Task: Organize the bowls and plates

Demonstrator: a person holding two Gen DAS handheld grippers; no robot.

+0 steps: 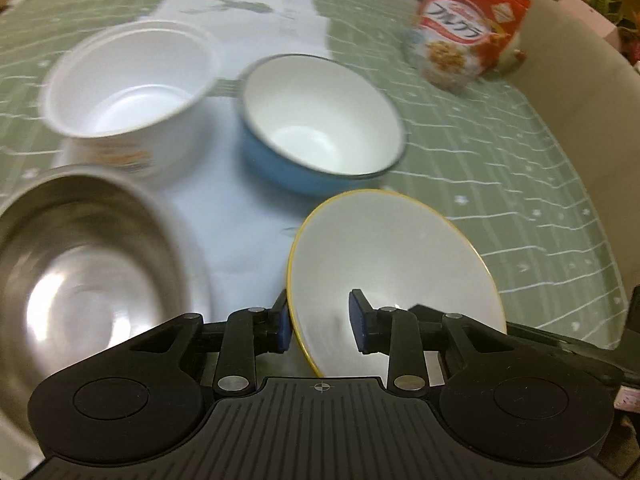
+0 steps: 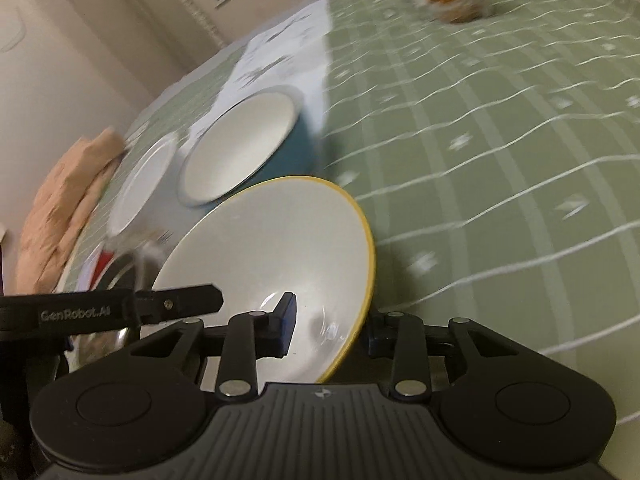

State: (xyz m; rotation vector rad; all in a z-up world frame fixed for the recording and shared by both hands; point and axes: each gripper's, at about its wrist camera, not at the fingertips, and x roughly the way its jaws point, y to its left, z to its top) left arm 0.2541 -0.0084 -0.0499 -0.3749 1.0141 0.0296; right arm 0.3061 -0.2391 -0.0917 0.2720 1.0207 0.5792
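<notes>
A white bowl with a yellow rim (image 1: pixel 394 256) is tilted between both grippers. My left gripper (image 1: pixel 322 320) straddles its left rim, one pad outside and one inside, with a visible gap. My right gripper (image 2: pixel 330 326) straddles its right rim (image 2: pixel 280 240) the same way. A blue bowl with a white inside (image 1: pixel 320 120) stands just beyond, also in the right wrist view (image 2: pixel 244 148). A white bowl (image 1: pixel 128 80) stands to its left. A steel bowl (image 1: pixel 80 276) sits near left.
A red cereal bag (image 1: pixel 464 28) stands at the far right on the green checked tablecloth (image 1: pixel 500 168). A white runner (image 1: pixel 248 4) crosses the table. A peach cloth (image 2: pixel 64 200) lies at the table's left edge. The left gripper's arm (image 2: pixel 112 308) shows in the right wrist view.
</notes>
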